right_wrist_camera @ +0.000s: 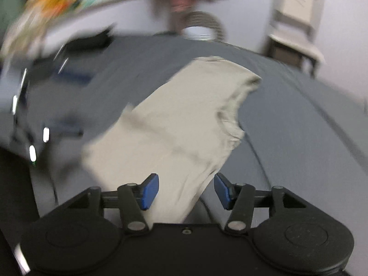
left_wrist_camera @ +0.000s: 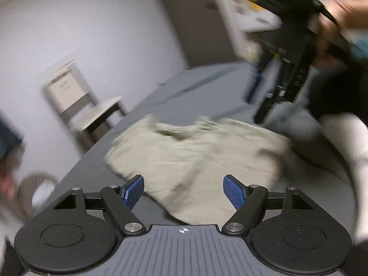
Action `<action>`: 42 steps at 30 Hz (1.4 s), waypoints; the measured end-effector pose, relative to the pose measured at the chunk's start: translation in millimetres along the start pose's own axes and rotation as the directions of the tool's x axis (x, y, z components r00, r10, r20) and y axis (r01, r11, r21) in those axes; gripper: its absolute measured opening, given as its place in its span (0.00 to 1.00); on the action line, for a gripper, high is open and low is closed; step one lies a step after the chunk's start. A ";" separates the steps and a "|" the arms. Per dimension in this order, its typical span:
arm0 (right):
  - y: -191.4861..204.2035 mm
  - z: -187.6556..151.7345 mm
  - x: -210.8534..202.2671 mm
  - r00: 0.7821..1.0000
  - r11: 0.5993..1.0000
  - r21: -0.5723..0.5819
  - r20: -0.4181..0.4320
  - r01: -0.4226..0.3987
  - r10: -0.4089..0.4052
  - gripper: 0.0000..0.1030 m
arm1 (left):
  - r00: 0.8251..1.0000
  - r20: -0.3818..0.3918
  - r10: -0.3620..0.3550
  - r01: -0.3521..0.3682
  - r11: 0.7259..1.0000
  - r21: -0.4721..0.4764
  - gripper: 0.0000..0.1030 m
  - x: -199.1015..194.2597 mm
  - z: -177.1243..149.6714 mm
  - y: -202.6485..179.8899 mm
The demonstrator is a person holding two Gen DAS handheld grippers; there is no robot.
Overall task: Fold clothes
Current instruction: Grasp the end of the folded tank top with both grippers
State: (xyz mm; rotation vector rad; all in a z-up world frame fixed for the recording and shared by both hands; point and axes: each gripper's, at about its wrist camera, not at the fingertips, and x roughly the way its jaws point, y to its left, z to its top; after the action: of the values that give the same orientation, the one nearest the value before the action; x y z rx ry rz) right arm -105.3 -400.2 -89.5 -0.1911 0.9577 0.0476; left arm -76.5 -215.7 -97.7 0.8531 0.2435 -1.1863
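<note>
A beige garment (left_wrist_camera: 195, 161) lies rumpled on the grey table (left_wrist_camera: 202, 82). My left gripper (left_wrist_camera: 184, 191) hovers open over its near edge, blue pads wide apart and nothing between them. In the same view my right gripper (left_wrist_camera: 264, 96), held by a hand (left_wrist_camera: 349, 16), hangs blurred above the garment's far right side. In the right wrist view the beige garment (right_wrist_camera: 179, 126) stretches away from my right gripper (right_wrist_camera: 186, 191), which is open above the cloth's near end. The neckline (right_wrist_camera: 232, 124) curves along the garment's right edge.
A pale chair (left_wrist_camera: 80, 105) stands by the wall beyond the table's left edge, the same chair (right_wrist_camera: 296, 23) showing at upper right. A grey cloth (left_wrist_camera: 299, 126) lies right of the beige one. A striped ring-shaped thing (right_wrist_camera: 202, 25) sits at the far edge. Blurred dark gear (right_wrist_camera: 23, 115) is at left.
</note>
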 end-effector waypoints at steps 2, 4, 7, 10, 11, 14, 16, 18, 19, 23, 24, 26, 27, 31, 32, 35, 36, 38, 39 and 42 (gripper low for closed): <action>26.1 -5.4 0.3 0.999 0.990 -0.138 -0.022 0.031 -0.034 0.52 | 0.999 -0.054 -0.002 0.013 0.980 0.199 0.74 1.8 0.7 -23.0; 50.4 -11.8 4.2 0.998 0.964 -0.262 -0.035 0.048 -0.059 0.53 | 0.994 -0.101 0.030 0.014 0.914 0.406 0.74 9.0 -3.3 -47.9; 83.3 -20.9 13.5 0.994 0.903 -0.424 -0.043 0.074 -0.101 0.53 | 0.989 -0.138 0.062 0.029 0.815 0.579 0.74 21.5 -11.1 -73.8; 104.7 -28.8 26.0 0.986 0.840 -0.529 -0.034 0.121 -0.163 0.53 | 0.982 -0.167 0.084 0.047 0.754 0.655 0.74 32.9 -14.4 -90.6; 109.5 -30.8 28.8 0.984 0.822 -0.554 -0.024 0.135 -0.178 0.53 | 0.981 -0.169 0.097 0.043 0.737 0.674 0.74 36.2 -15.6 -93.9; 114.1 -31.9 32.4 0.982 0.805 -0.573 -0.006 0.153 -0.191 0.55 | 0.977 -0.166 0.135 0.028 0.689 0.724 0.74 45.7 -20.5 -100.9; 114.6 -31.6 31.6 0.982 0.810 -0.566 -0.001 0.156 -0.190 0.57 | 0.977 -0.145 0.157 0.009 0.651 0.759 0.74 50.2 -25.3 -104.9; 115.0 -32.2 30.5 0.981 0.814 -0.559 0.001 0.160 -0.193 0.59 | 0.978 -0.118 0.171 -0.015 0.626 0.780 0.74 52.6 -27.6 -109.0; 115.4 -32.8 30.5 0.980 0.813 -0.559 0.004 0.166 -0.198 0.60 | 0.978 -0.105 0.179 -0.029 0.618 0.785 0.74 53.7 -28.3 -110.7; 121.6 -34.8 33.2 0.973 0.790 -0.579 0.023 0.200 -0.229 0.64 | 0.974 -0.081 0.210 -0.071 0.627 0.776 0.50 59.0 -30.3 -116.6; 125.5 -35.9 34.9 0.971 0.778 -0.592 0.030 0.210 -0.239 0.66 | 0.973 -0.085 0.217 -0.077 0.641 0.763 0.45 60.9 -30.5 -118.0; 134.6 -38.4 38.8 0.964 0.747 -0.622 0.047 0.232 -0.260 0.66 | 0.969 -0.096 0.228 -0.088 0.679 0.729 0.34 62.9 -28.9 -120.1; 139.3 -39.6 40.8 0.961 0.732 -0.637 0.055 0.241 -0.269 0.66 | 0.968 -0.104 0.230 -0.092 0.705 0.703 0.32 63.2 -27.0 -119.8; 153.3 -42.8 51.2 0.944 0.677 -0.671 0.114 0.303 -0.310 0.70 | 0.967 -0.109 0.229 -0.121 0.796 0.593 0.11 60.6 -16.7 -110.5; 154.3 -43.5 55.1 0.935 0.660 -0.676 0.136 0.329 -0.326 0.71 | 0.968 -0.103 0.227 -0.130 0.812 0.569 0.11 59.0 -13.1 -106.2; 152.0 -43.4 67.7 0.910 0.622 -0.679 0.183 0.391 -0.373 0.72 | 0.970 -0.088 0.228 -0.159 0.862 0.482 0.07 56.1 -0.3 -89.0; 149.5 -42.0 69.9 0.904 0.620 -0.672 0.190 0.404 -0.383 0.72 | 0.970 -0.084 0.230 -0.169 0.876 0.451 0.07 55.1 3.8 -82.3; 144.5 -39.2 74.3 0.890 0.614 -0.663 0.196 0.429 -0.411 0.72 | 0.969 -0.077 0.235 -0.187 0.901 0.393 0.07 52.9 11.2 -68.8; 141.2 -38.6 76.3 0.884 0.610 -0.661 0.190 0.437 -0.427 0.71 | 0.968 -0.075 0.239 -0.195 0.908 0.372 0.07 52.8 14.1 -62.9; 130.0 -37.4 80.9 0.867 0.605 -0.655 0.166 0.453 -0.469 0.46 | 0.967 -0.065 0.246 -0.208 0.912 0.355 0.07 51.7 12.9 -49.9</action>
State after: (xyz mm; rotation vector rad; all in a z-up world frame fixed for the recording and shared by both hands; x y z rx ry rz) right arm -105.2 -282.9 -194.8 -1.1350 0.8499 -0.0896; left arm -103.6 -267.2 -141.8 1.2227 0.0188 -0.9764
